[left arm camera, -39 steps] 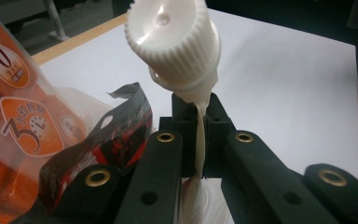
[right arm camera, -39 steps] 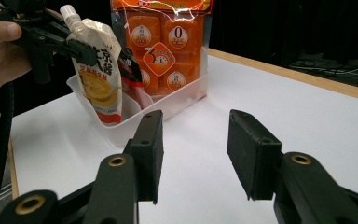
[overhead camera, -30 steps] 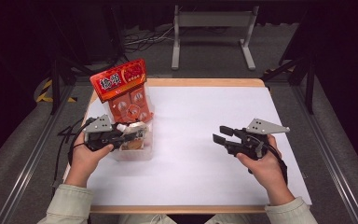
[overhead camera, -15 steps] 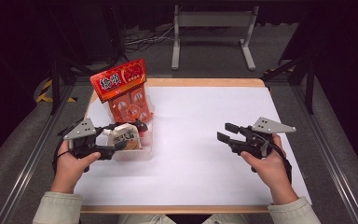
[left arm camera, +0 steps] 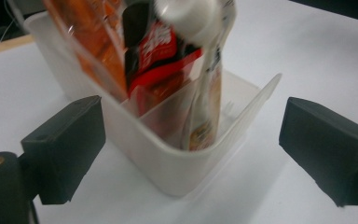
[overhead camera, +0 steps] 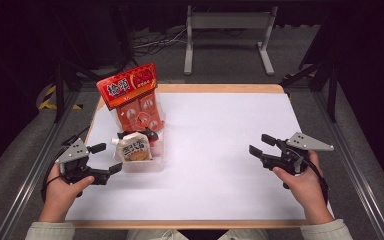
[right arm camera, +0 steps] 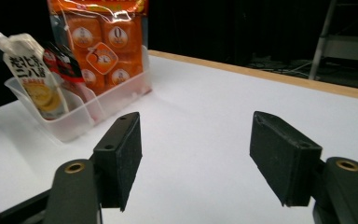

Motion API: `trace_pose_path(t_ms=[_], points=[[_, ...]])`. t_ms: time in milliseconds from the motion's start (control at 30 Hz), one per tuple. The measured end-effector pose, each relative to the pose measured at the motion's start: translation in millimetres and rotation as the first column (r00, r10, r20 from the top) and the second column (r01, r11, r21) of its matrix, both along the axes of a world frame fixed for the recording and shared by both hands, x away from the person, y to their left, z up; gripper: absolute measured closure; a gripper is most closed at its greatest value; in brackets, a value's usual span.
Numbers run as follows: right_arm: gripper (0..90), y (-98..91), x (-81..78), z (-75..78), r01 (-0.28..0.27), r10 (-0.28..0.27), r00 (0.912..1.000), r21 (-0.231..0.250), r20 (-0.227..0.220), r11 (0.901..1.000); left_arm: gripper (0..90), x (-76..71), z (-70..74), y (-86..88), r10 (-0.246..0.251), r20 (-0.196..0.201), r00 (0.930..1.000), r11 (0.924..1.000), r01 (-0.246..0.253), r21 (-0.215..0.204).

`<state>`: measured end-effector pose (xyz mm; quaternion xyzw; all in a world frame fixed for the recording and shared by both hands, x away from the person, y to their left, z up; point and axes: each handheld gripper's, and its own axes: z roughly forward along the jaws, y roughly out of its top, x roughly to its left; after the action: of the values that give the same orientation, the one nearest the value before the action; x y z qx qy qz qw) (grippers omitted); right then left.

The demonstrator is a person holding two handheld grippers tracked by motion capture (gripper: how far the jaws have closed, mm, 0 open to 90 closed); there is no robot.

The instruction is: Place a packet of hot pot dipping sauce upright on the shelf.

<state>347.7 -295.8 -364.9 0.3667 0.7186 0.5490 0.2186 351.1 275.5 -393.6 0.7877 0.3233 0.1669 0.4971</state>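
A clear plastic bin (overhead camera: 150, 164) stands left of centre on the white table. In it are a tall orange snack bag (overhead camera: 130, 97), a white spouted pouch (overhead camera: 132, 149) and a black-and-red packet (overhead camera: 149, 135). My left gripper (overhead camera: 107, 158) is just left of the bin and open. Its jaws have just been opening, and in the left gripper view (left arm camera: 191, 140) the bin's near corner (left arm camera: 168, 172) lies between them, untouched. My right gripper (overhead camera: 260, 144) hovers far to the right, open. Its jaws have just been opening with nothing between them (right arm camera: 200, 154).
The white table top (overhead camera: 220, 130) has a wooden edge (overhead camera: 220, 88) at the back. A metal stand (overhead camera: 227, 30) and cables lie on the dark floor behind it. In the right gripper view the bin (right arm camera: 74, 122) stands far left.
My left gripper has let go at the bin and drawn back to the left, opening wide. The white pouch stays upright in the bin. My right gripper has slid right and opened wider.
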Motion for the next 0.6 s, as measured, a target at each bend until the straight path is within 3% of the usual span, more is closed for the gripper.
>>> trace_pose_path(t_ms=[300,467,600], points=[[32.2,-18.5,-0.4,-19.6,0.056,-0.057,0.9979,-0.045,-0.029,0.9974,5.8,6.1,-19.9,5.2,0.054,-0.029,0.9981,0.9983,-0.053,0.025],[30.6,-25.1,1.8,-33.1,0.072,-0.075,0.9961,-0.065,-0.046,0.9953,5.4,10.5,-31.4,4.4,0.065,-0.046,0.9968,0.9976,-0.064,0.026],[30.3,-29.2,4.1,-45.6,0.082,-0.086,0.995,-0.082,-0.05,0.9932,5.4,15.3,-41.6,3.1,0.062,-0.056,0.9965,0.9969,-0.059,0.053]])
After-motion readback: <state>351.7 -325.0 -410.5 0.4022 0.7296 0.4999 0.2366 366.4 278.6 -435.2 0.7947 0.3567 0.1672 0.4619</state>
